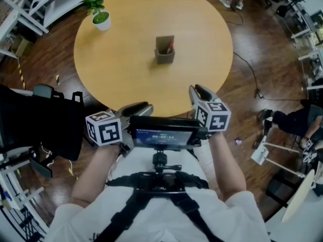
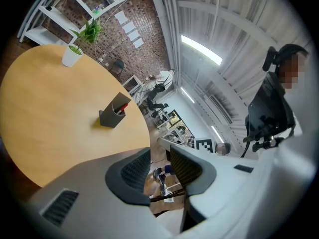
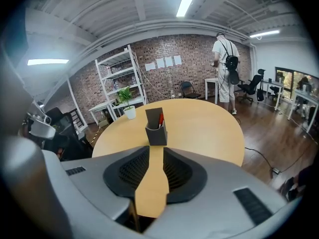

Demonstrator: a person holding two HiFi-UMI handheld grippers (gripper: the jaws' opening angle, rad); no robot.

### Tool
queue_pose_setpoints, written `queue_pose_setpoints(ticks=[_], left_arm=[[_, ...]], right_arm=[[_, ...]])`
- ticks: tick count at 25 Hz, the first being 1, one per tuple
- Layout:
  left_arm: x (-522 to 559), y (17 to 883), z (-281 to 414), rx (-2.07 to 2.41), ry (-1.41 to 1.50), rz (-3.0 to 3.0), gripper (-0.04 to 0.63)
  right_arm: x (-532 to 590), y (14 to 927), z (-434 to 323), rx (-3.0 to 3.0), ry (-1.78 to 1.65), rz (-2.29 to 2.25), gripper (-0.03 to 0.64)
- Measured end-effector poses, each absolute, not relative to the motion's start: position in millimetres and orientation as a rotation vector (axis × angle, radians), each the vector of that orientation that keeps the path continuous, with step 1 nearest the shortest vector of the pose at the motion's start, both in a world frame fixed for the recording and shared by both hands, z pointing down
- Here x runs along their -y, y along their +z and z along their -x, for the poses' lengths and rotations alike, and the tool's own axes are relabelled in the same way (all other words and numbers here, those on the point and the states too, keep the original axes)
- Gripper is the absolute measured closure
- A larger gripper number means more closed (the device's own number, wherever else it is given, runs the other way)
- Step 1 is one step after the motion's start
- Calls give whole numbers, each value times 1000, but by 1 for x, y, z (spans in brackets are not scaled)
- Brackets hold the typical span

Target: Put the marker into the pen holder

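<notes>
A dark grey pen holder (image 1: 165, 50) stands upright near the middle of the round wooden table (image 1: 116, 69), with a red marker (image 1: 170, 46) sticking out of its top. The left gripper view shows the pen holder (image 2: 113, 114) with the marker (image 2: 124, 107) in it, and the right gripper view shows the same pen holder (image 3: 156, 128) and marker (image 3: 160, 118). My left gripper (image 1: 144, 107) and right gripper (image 1: 202, 92) hover by the table's near edge, well short of the holder. Both are open and empty: the left gripper (image 2: 159, 166) and the right gripper (image 3: 152, 168) each show a bare gap.
A small potted plant (image 1: 100, 14) sits at the table's far left edge. A black chair (image 1: 45, 120) stands left of me, and a cable (image 1: 250, 69) runs over the wood floor on the right. White shelves (image 3: 119, 78) and a standing person (image 3: 224, 59) are beyond the table.
</notes>
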State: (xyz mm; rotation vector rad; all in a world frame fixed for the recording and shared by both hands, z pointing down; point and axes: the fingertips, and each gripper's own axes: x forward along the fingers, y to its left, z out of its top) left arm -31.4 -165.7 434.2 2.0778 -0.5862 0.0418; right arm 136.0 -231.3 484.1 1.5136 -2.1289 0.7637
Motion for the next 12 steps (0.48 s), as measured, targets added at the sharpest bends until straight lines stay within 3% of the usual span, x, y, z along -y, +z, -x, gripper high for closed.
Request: queue_pose_setpoints(ticks=[12], left_arm=[[165,438,25,528,22,-2078,477]], right_arm=[[203,485,-139,2119,837,-1558,560]])
